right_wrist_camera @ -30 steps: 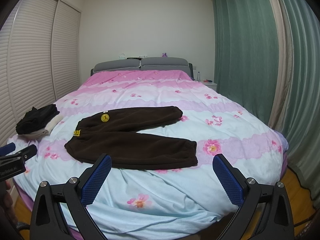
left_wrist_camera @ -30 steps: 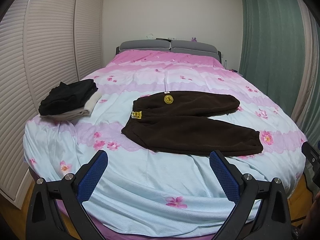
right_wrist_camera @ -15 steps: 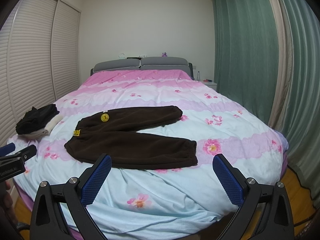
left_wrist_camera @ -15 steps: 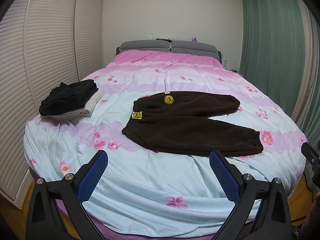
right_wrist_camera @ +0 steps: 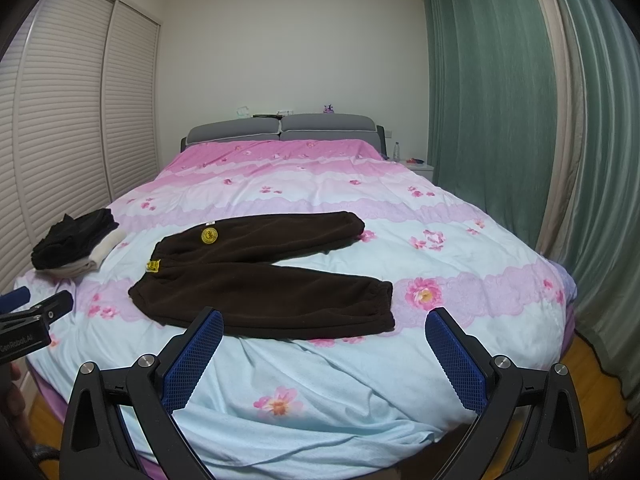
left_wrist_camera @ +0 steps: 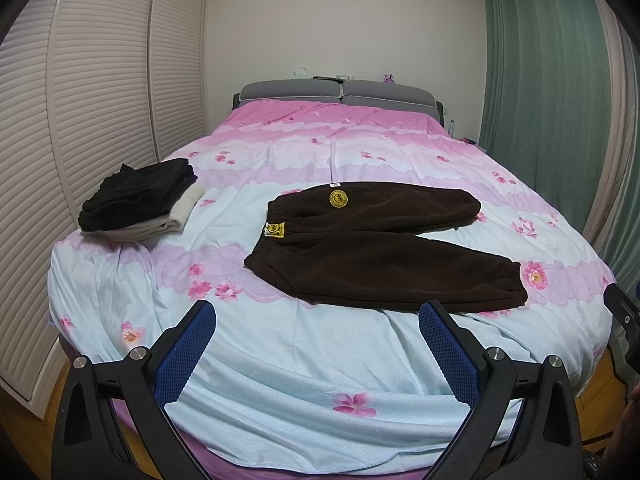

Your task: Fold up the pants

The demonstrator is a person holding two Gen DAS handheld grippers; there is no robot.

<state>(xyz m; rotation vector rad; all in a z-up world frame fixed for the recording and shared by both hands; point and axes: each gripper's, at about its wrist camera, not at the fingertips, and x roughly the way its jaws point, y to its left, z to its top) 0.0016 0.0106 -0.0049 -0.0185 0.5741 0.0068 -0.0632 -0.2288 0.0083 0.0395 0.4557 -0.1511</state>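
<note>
Nothing has moved: both the left tongs and right tongs still hover wide open and empty before the unfolded pants.

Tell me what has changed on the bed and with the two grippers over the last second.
Nothing has visibly changed. The brown pants lie spread flat on the bed, untouched, the folded clothes pile sits to their left, and the left gripper and right gripper hover open.
</note>
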